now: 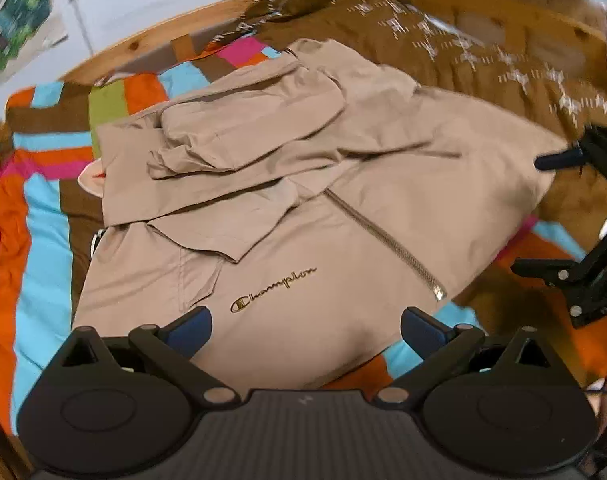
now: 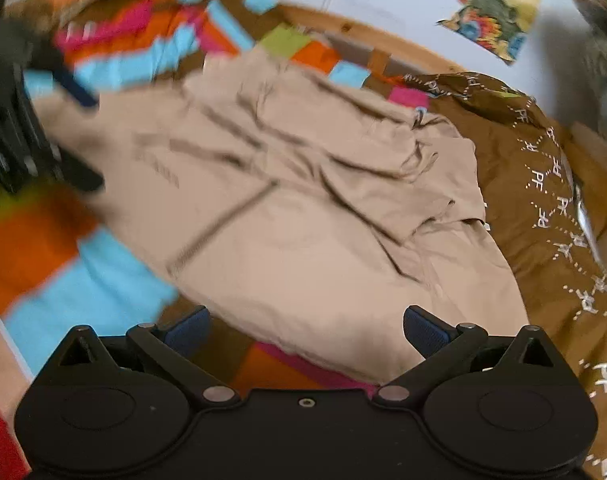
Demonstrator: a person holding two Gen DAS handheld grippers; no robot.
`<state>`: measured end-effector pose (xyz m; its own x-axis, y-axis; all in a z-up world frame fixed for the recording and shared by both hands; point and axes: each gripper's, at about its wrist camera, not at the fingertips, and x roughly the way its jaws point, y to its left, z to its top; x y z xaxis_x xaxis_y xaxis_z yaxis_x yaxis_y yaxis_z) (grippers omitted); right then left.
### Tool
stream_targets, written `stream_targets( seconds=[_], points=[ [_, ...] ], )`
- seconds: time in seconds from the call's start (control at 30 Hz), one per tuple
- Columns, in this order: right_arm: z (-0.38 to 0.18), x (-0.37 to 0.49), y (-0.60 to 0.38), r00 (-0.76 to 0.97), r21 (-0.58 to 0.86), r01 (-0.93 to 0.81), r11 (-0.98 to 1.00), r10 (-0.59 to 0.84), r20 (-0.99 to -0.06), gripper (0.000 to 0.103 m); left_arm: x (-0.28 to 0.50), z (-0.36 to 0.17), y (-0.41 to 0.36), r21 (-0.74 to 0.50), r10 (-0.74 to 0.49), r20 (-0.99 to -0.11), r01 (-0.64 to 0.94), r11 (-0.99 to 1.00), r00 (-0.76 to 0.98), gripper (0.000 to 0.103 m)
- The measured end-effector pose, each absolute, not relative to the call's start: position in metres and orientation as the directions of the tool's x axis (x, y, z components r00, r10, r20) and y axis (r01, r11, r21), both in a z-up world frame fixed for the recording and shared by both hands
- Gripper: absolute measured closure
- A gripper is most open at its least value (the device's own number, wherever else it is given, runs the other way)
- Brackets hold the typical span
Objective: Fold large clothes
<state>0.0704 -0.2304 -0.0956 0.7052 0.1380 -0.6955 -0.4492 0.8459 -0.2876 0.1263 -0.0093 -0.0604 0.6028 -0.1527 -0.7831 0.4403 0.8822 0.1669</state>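
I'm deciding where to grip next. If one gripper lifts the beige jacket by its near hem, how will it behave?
The beige jacket will probably drape and sag, since its folded sleeves lie soft and creased. The loose sleeves may slide off when it tilts. The zipper likely adds a slightly stiffer, heavier line. Both grippers, left and right, stand open.

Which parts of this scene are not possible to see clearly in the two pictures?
- Right wrist view: the logo on the beige jacket is unreadable, smeared by motion blur.
- Right wrist view: the left gripper is blurred at the left edge.
- Left wrist view: the right gripper is cut off by the right edge.
- Both views: the jacket's underside is hidden against the striped bedcover.
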Motion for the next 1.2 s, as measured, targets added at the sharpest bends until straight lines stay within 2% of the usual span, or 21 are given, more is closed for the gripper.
stream_targets(
  seconds=[0.2, 0.43, 0.5, 0.63, 0.73, 0.87, 0.97, 1.07, 1.1, 1.2],
  points=[
    [-0.128, 0.084, -0.234, 0.679, -0.374, -0.421, 0.827, 0.014, -0.734, 0.001, 0.124, -0.086, -0.028, 0.275, -0.09, -0.813, 0.516, 0.812, 0.575, 0.001],
    [-0.139, 0.085, -0.226, 0.779, -0.477, -0.394, 0.786, 0.01, -0.627, 0.002, 0.119, -0.105, -0.04, 0.363, -0.072, -0.795, 0.568, 0.738, 0.602, 0.001],
    [-0.137, 0.087, -0.228, 0.783, -0.441, -0.395, 0.806, 0.044, -0.621, 0.016, 0.121, -0.109, -0.041, 0.362, -0.071, -0.799, 0.572, 0.736, 0.597, 0.001],
    [-0.125, 0.095, -0.234, 0.759, -0.283, -0.409, 0.867, 0.152, -0.633, 0.069, 0.127, -0.11, -0.038, 0.315, -0.083, -0.823, 0.574, 0.756, 0.562, 0.001],
    [-0.112, 0.094, -0.236, 0.78, -0.216, -0.381, 0.899, 0.187, -0.597, 0.077, 0.127, -0.109, -0.037, 0.299, -0.1, -0.826, 0.582, 0.756, 0.554, 0.001],
    [-0.096, 0.093, -0.242, 0.816, -0.168, -0.338, 0.926, 0.2, -0.542, 0.083, 0.126, -0.109, -0.038, 0.35, -0.079, -0.799, 0.568, 0.745, 0.597, 0.001],
    [-0.092, 0.092, -0.243, 0.828, -0.171, -0.331, 0.928, 0.199, -0.524, 0.084, 0.135, -0.105, -0.032, 0.353, -0.054, -0.791, 0.526, 0.773, 0.61, 0.011],
    [-0.091, 0.091, -0.243, 0.83, -0.173, -0.328, 0.929, 0.196, -0.522, 0.085, 0.147, -0.097, -0.02, 0.363, 0.006, -0.785, 0.452, 0.815, 0.619, 0.03],
    [-0.091, 0.091, -0.243, 0.829, -0.175, -0.331, 0.927, 0.198, -0.523, 0.085, 0.149, -0.094, -0.014, 0.374, 0.027, -0.78, 0.431, 0.821, 0.625, 0.029],
    [-0.09, 0.09, -0.243, 0.832, -0.18, -0.329, 0.927, 0.194, -0.519, 0.085, 0.153, -0.082, 0.005, 0.367, 0.066, -0.767, 0.352, 0.861, 0.638, 0.035]
  ],
)
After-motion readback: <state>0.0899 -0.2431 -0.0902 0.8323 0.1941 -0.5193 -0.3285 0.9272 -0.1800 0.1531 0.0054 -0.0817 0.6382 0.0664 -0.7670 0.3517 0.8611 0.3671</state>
